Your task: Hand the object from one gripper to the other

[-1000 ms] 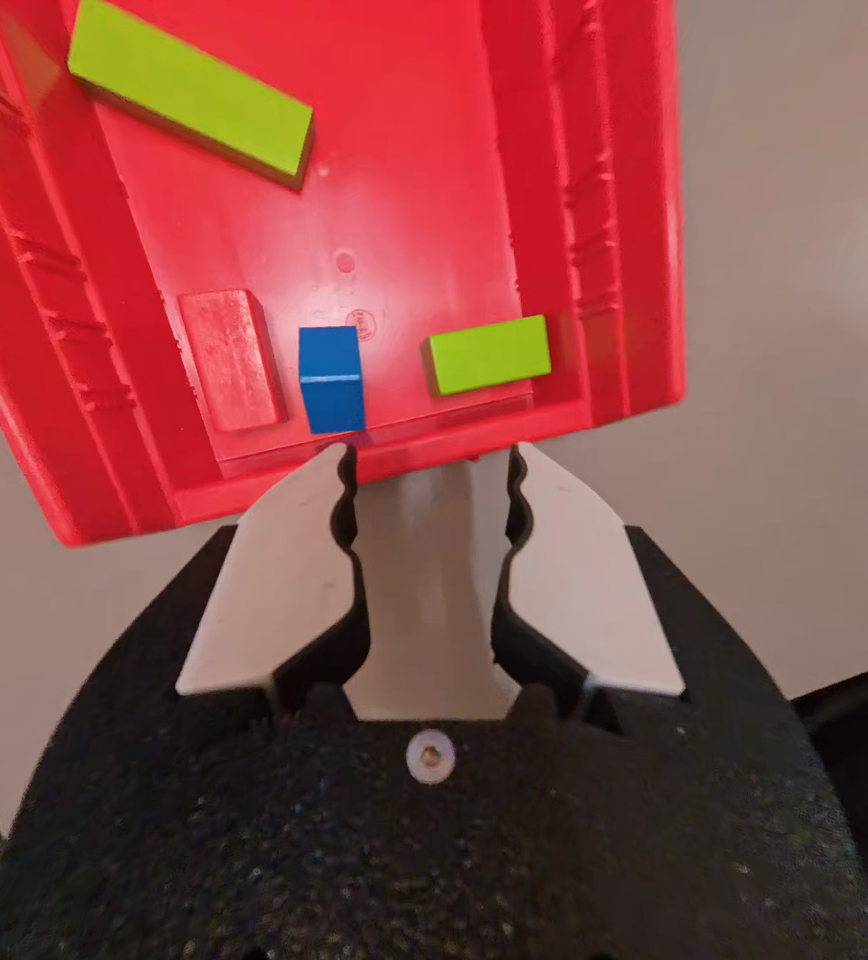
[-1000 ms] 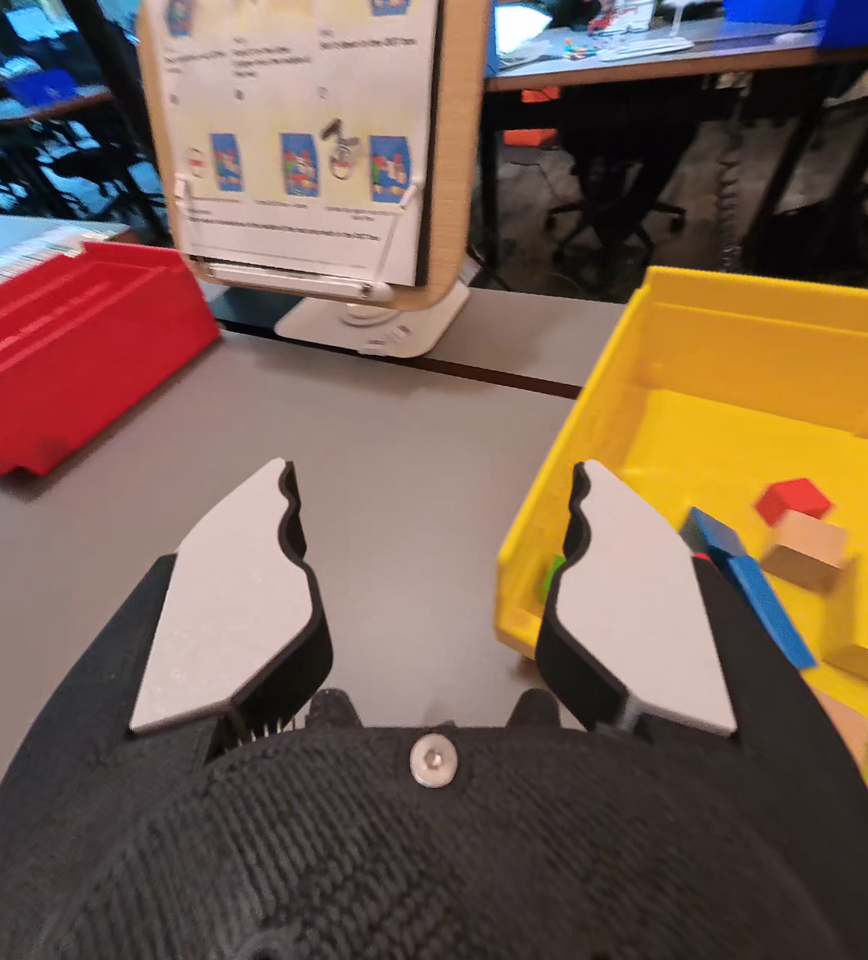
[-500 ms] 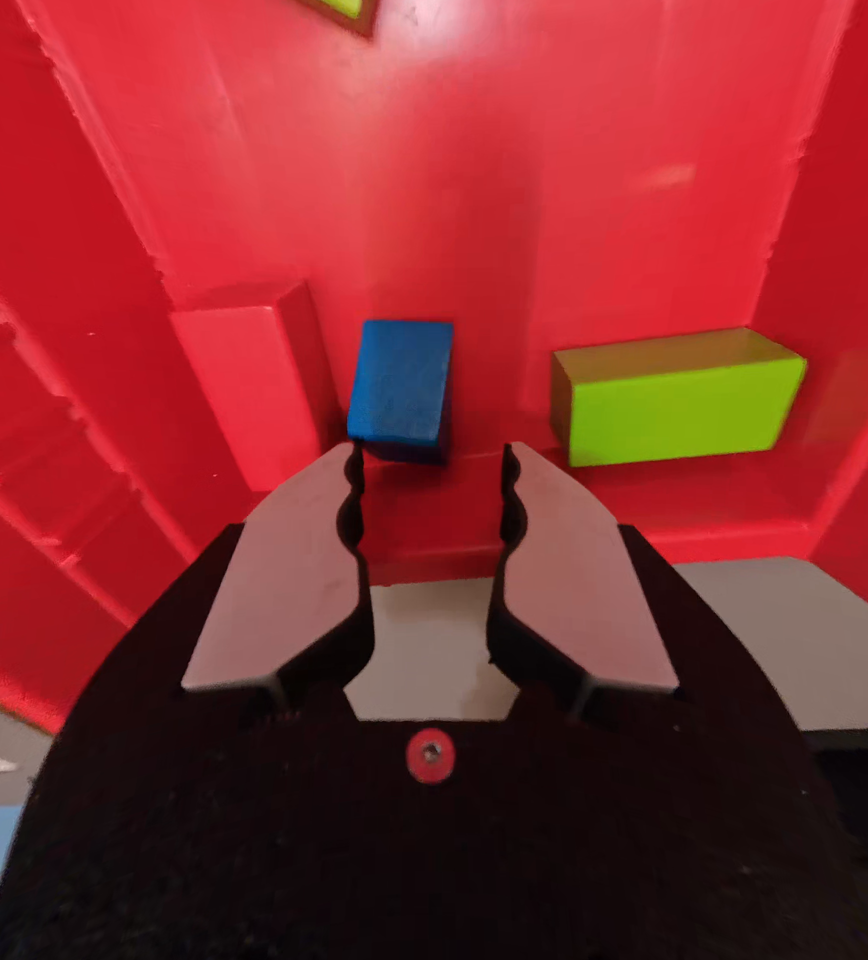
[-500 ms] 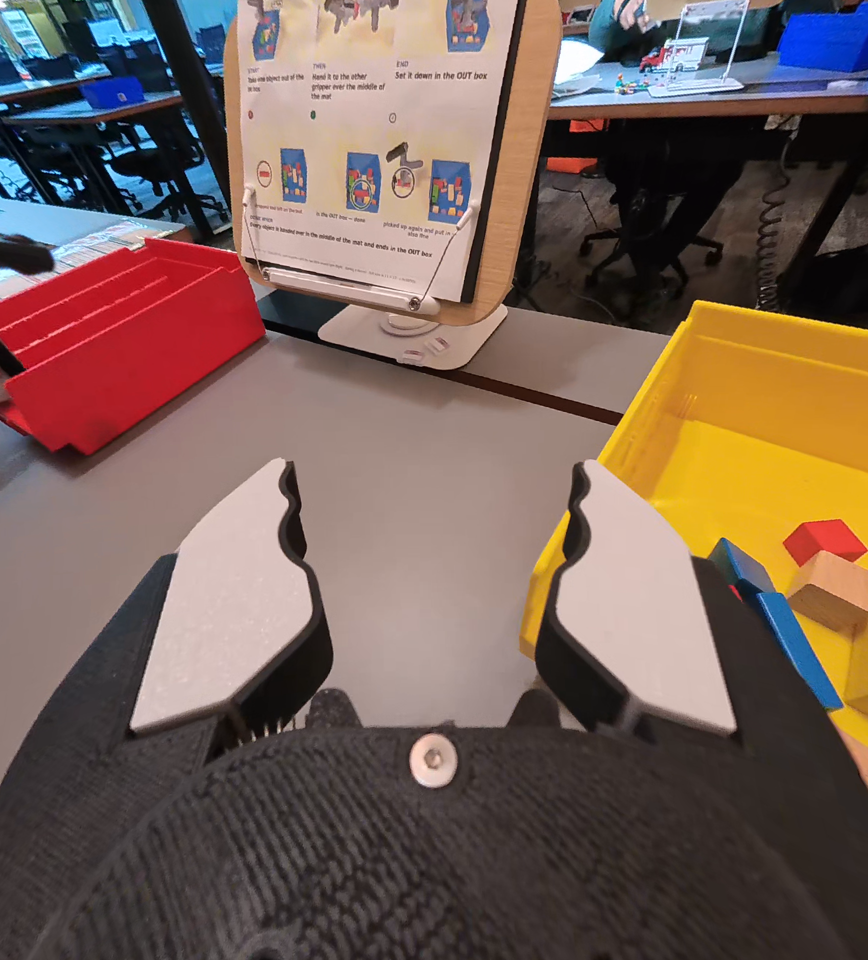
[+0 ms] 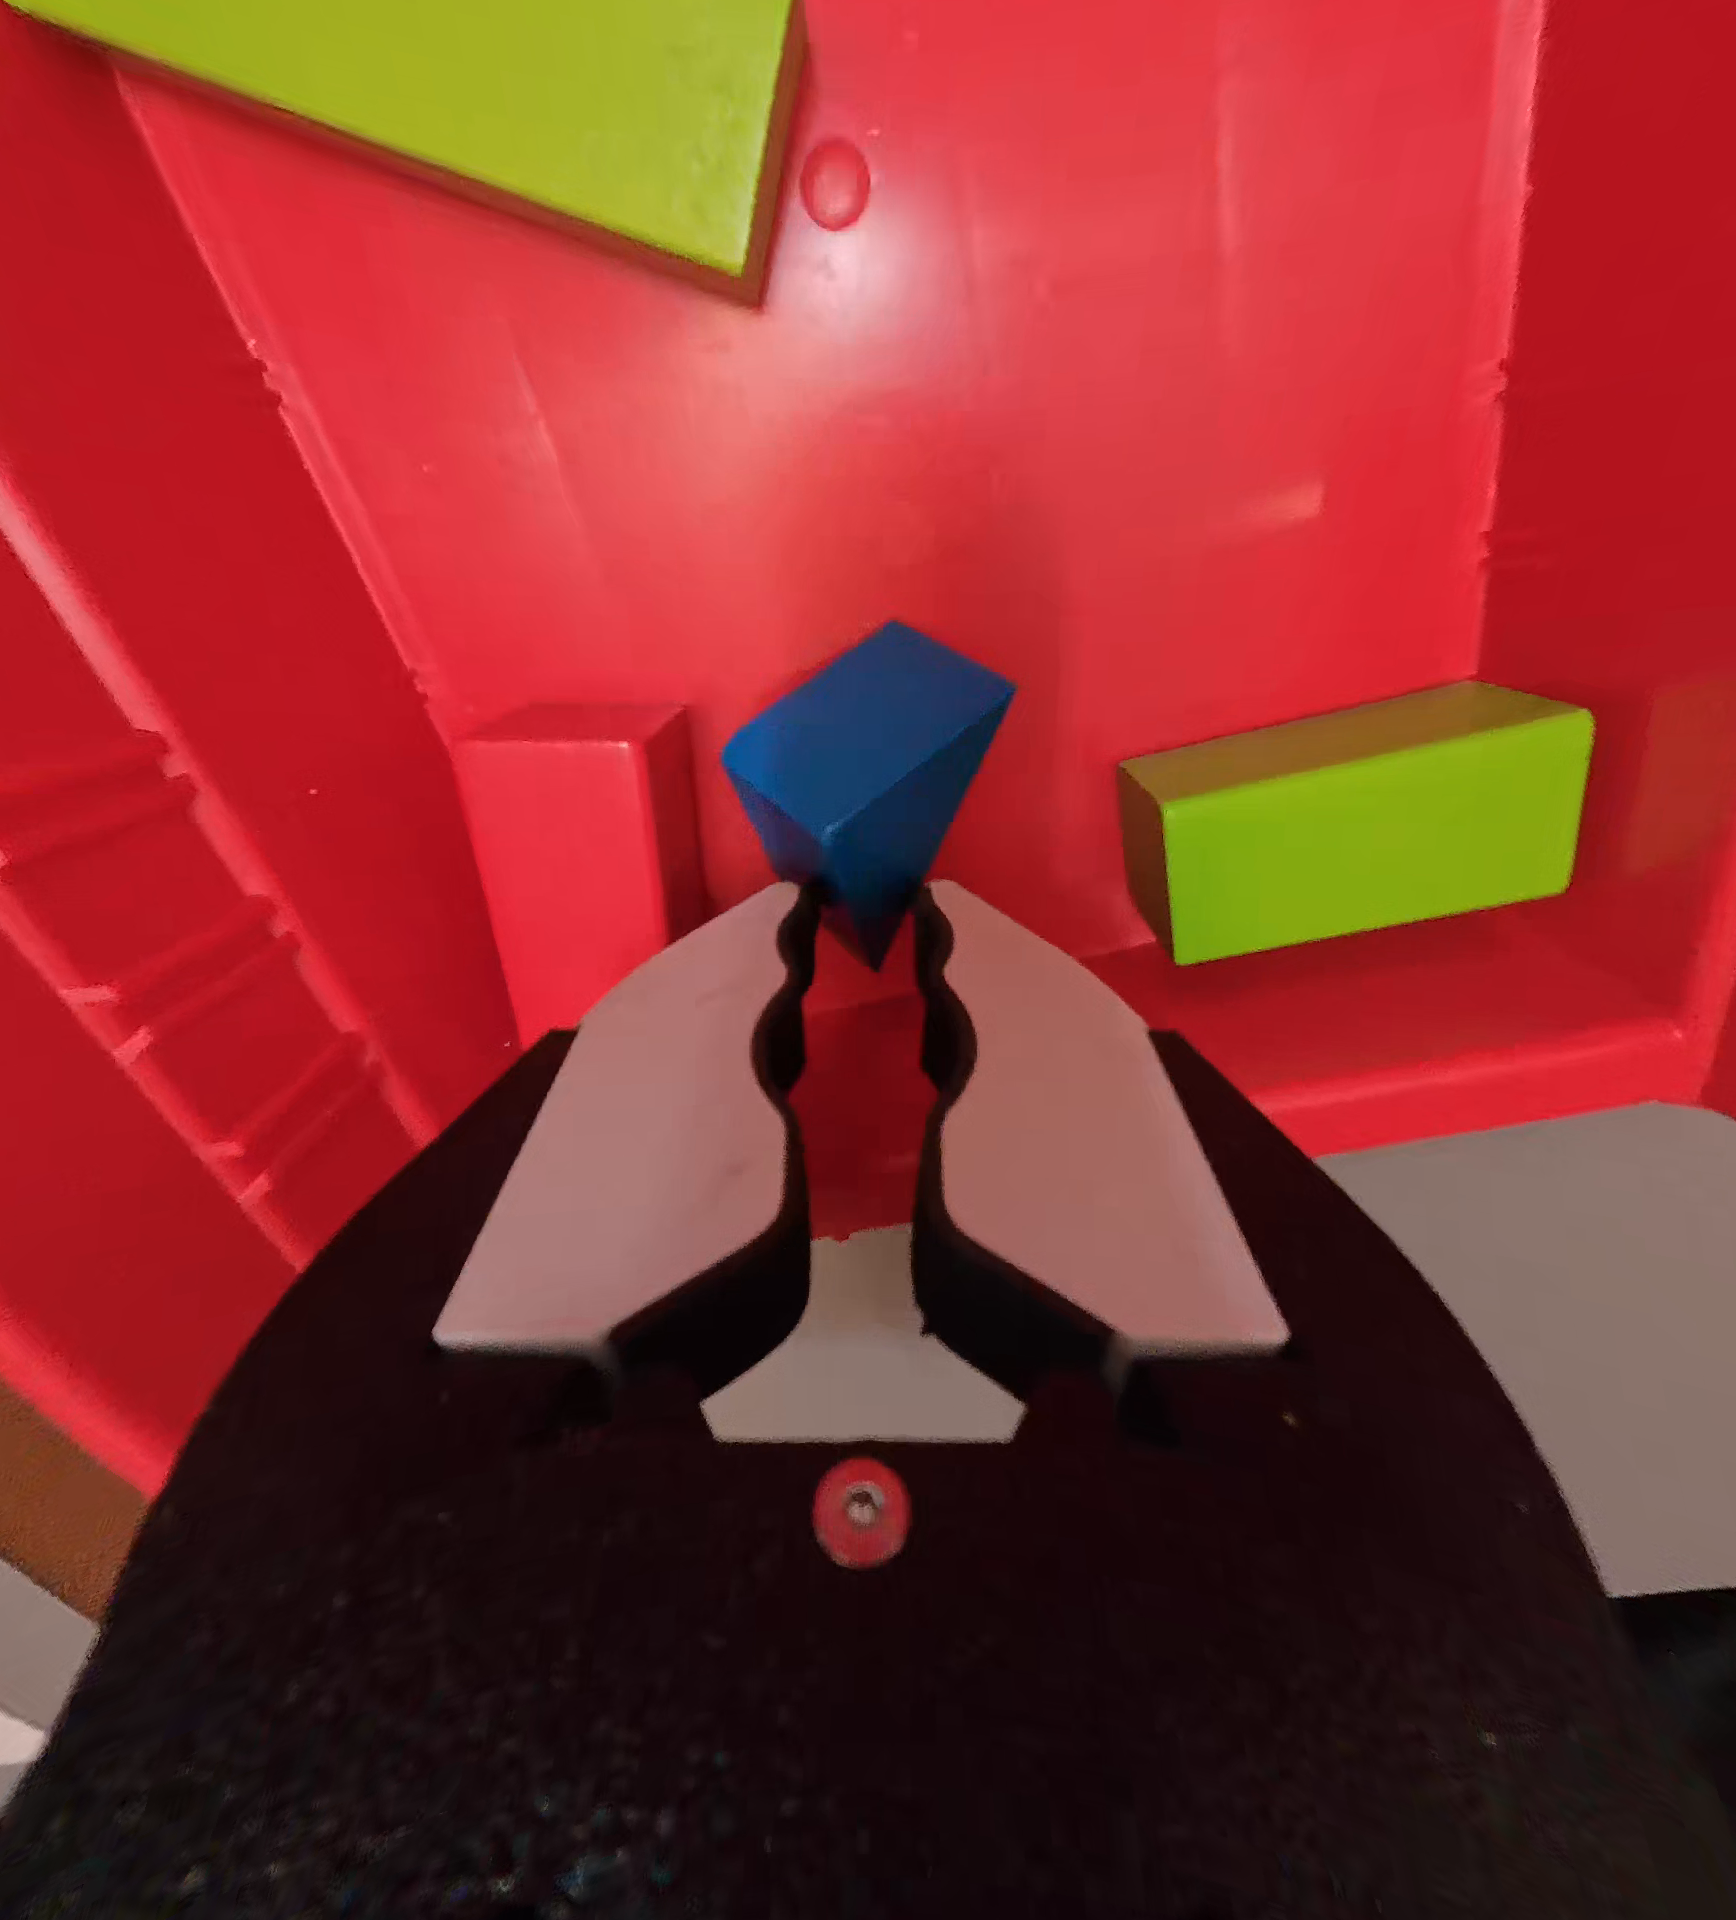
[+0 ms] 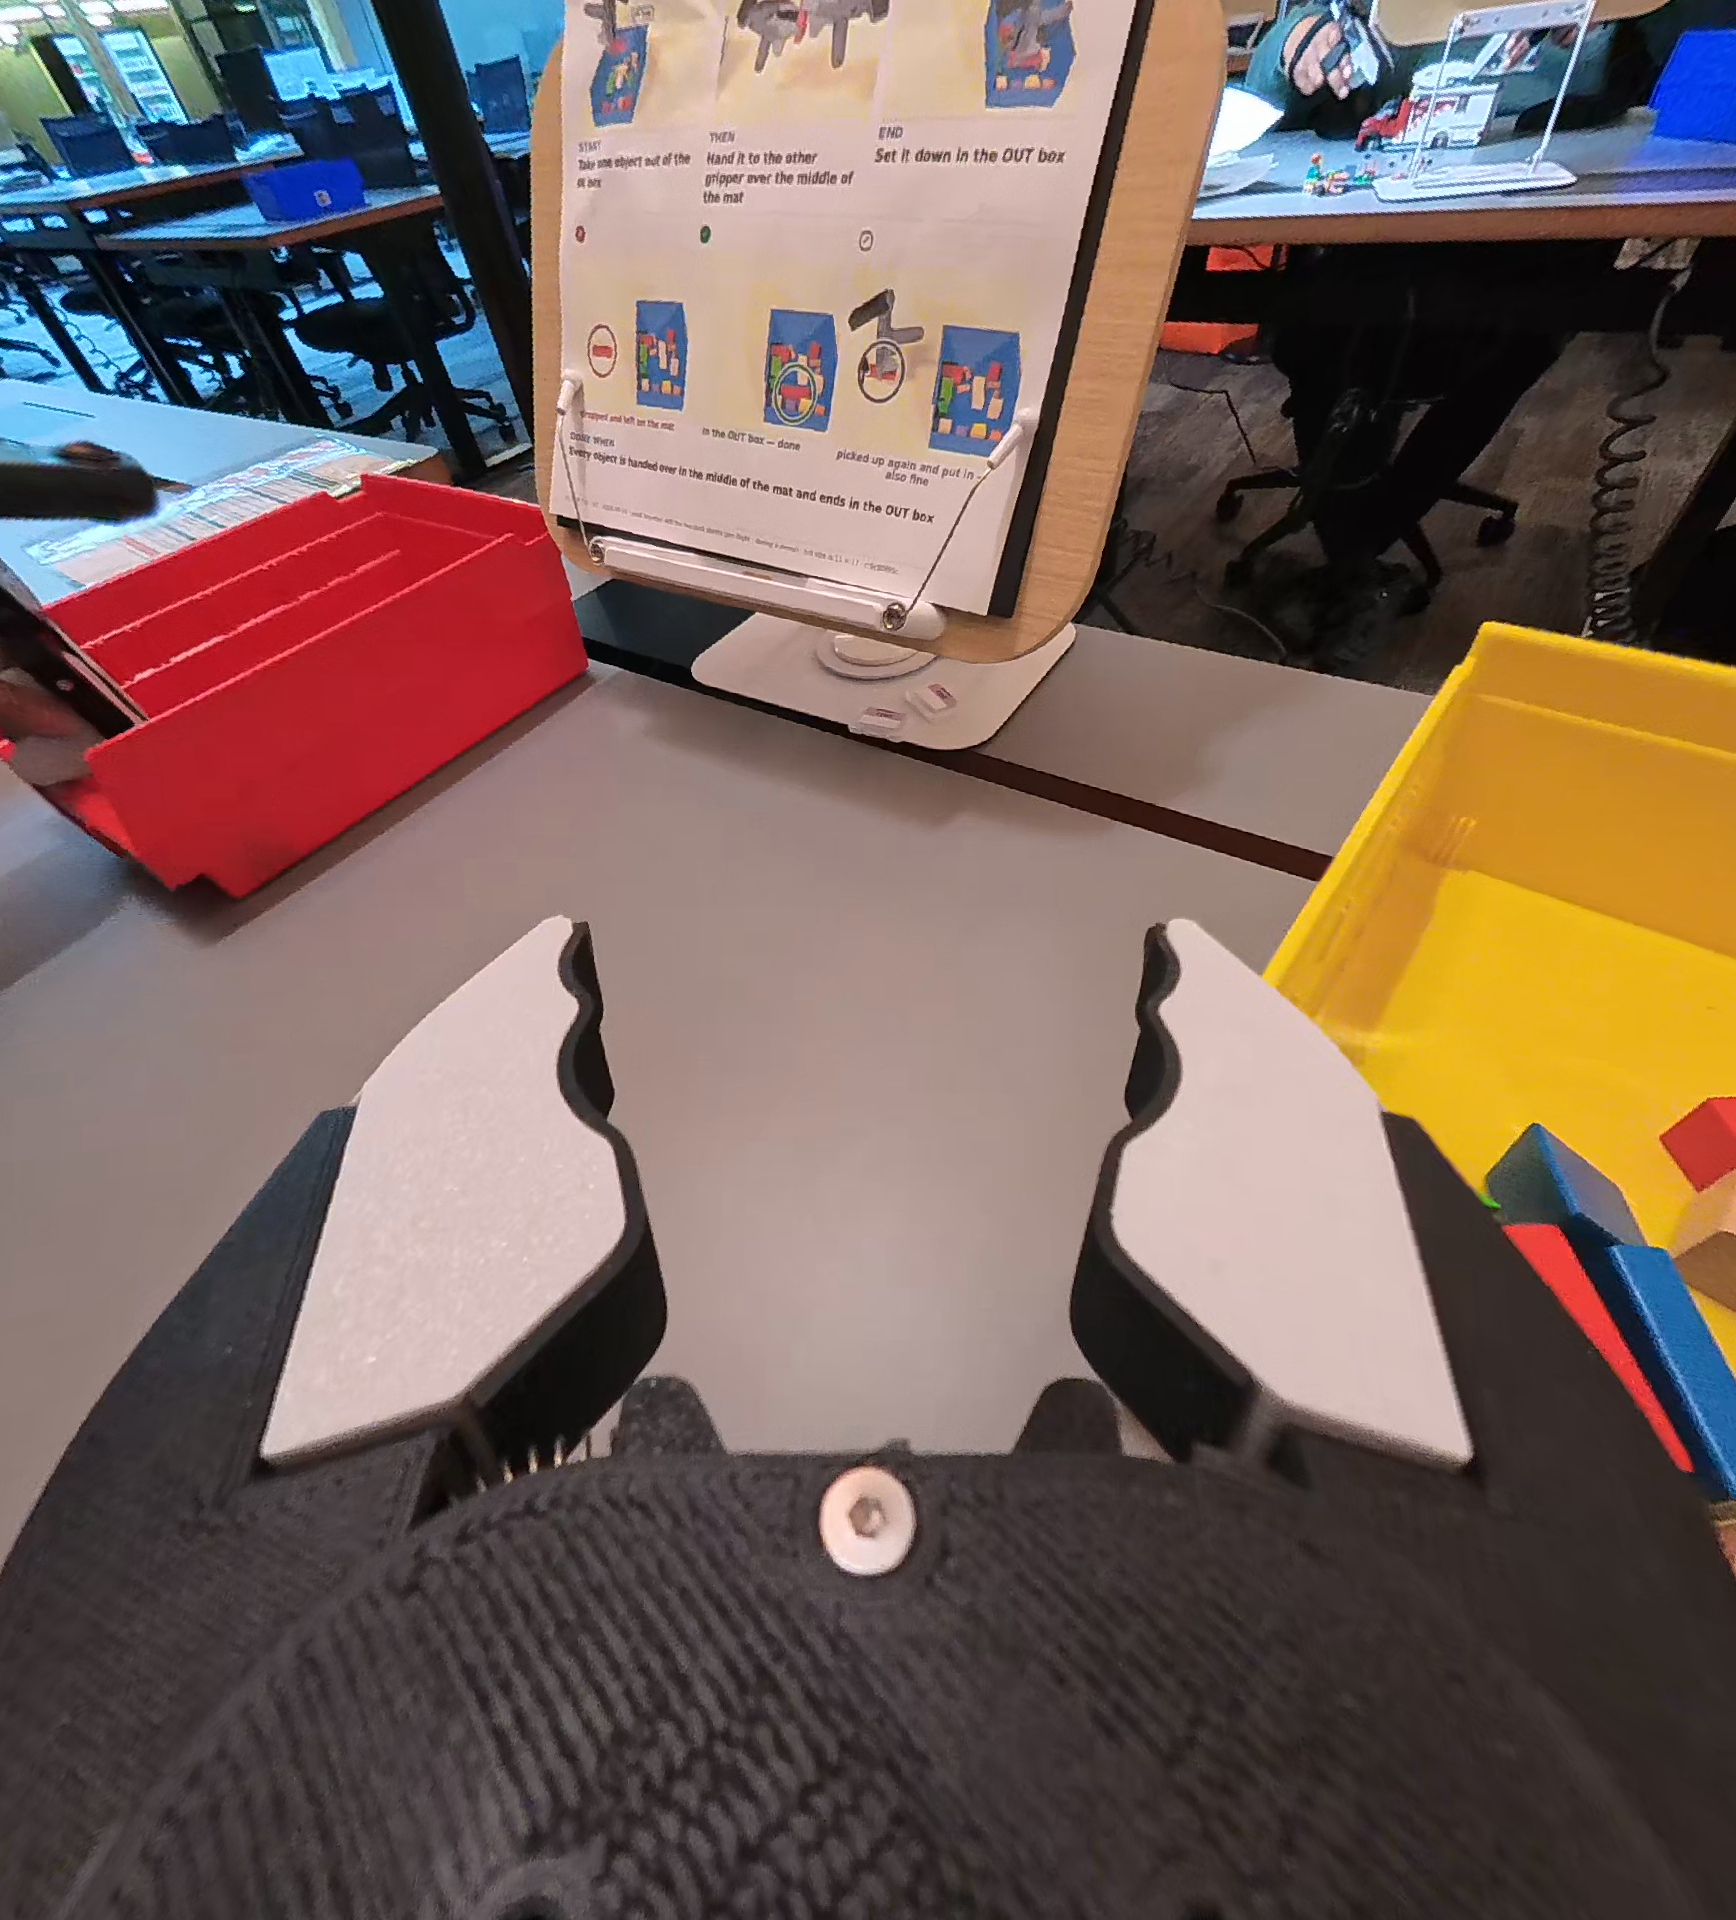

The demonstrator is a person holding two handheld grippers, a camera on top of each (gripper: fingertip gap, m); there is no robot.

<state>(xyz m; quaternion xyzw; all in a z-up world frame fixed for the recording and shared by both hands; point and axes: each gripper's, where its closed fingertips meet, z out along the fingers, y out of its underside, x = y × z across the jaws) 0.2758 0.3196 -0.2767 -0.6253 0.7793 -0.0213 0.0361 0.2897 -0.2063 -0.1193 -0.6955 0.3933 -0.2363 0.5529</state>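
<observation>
Instruction sheet [image 6: 822, 281]: printed text and pictures, clipped on a wooden stand.
Left gripper [image 5: 862, 902]: clamped on blue block [image 5: 869, 769].
Right gripper [image 6: 869, 961]: jaws wide apart, bare.

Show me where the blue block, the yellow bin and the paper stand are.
blue block [image 5: 864, 769]: left wrist view, its upper face.
yellow bin [image 6: 1363, 883]: right wrist view, its left wall.
paper stand [image 6: 1134, 312]: right wrist view, wooden right edge.
</observation>
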